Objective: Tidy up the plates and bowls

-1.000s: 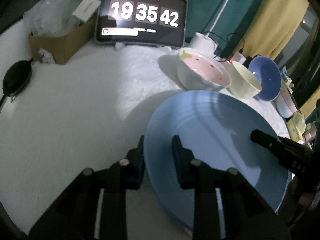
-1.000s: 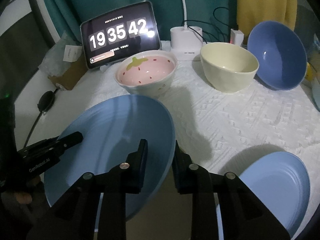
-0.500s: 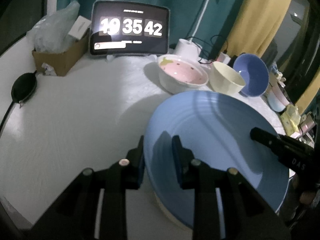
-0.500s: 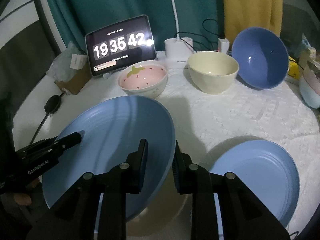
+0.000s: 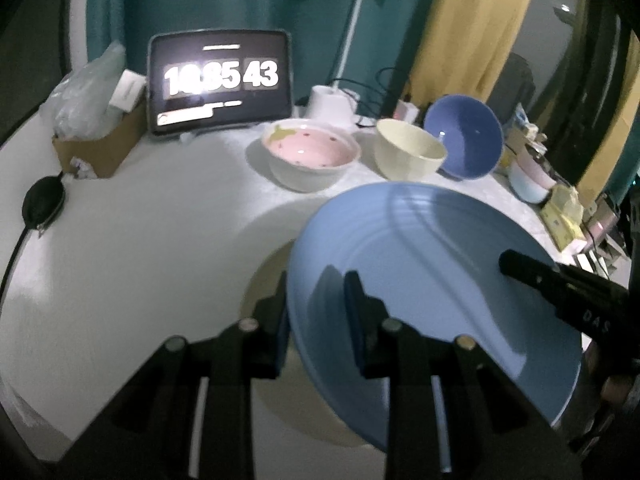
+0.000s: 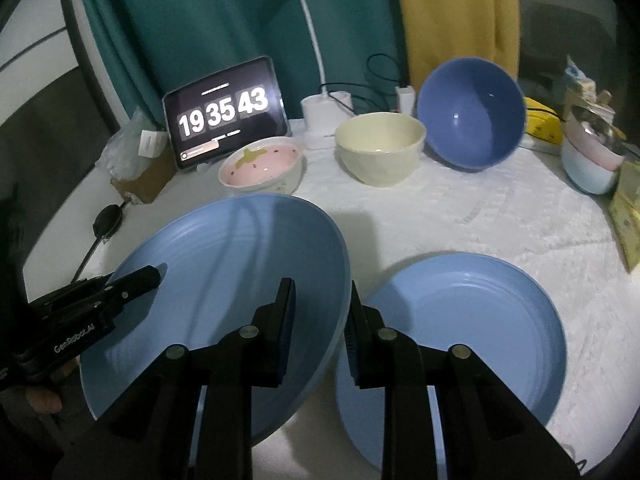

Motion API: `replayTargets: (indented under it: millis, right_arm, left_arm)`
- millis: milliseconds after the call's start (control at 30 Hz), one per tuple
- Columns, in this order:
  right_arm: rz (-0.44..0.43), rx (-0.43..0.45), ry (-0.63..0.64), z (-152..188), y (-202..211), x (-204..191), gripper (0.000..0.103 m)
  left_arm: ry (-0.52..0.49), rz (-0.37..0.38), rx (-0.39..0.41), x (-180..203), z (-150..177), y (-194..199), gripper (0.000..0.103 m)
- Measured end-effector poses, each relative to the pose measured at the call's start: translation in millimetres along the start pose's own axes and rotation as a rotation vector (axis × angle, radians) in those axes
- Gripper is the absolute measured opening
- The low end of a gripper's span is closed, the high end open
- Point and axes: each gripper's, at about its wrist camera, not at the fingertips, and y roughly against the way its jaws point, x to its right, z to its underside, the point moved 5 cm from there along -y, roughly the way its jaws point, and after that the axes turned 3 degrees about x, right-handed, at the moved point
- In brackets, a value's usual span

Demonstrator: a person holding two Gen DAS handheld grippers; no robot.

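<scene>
Blue plate (image 6: 224, 280), ridged rim, tilted, between both grippers' pads.

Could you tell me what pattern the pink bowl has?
Strawberry pattern bowl; clearest in right wrist view.

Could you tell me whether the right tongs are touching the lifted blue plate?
Touching: in the right wrist view, the right tongs clamp the lifted blue plate with its rim between both pads.

The large light-blue plate (image 6: 224, 280) is lifted and tilted; left of a second blue plate (image 6: 460, 332) lying flat. Behind it stand the strawberry bowl (image 6: 260, 170), cream bowl (image 6: 380, 148), tilted dark-blue bowl (image 6: 472, 114)
</scene>
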Motion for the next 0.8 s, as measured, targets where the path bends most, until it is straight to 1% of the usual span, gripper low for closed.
replayTargets:
  millis: [467,800]
  right_arm:
    - [0.03,0.045,-0.069,17.0,32.1,46.0,0.025]
    - [0.058,0.061,-0.128,34.5,46.8,95.2,0.025]
  left_arm:
    - [-0.103,0.022,-0.003,59.1,6.1,6.6,0.026]
    - [-0.185,0.042,-0.02,110.8,15.0,-4.6,0.026]
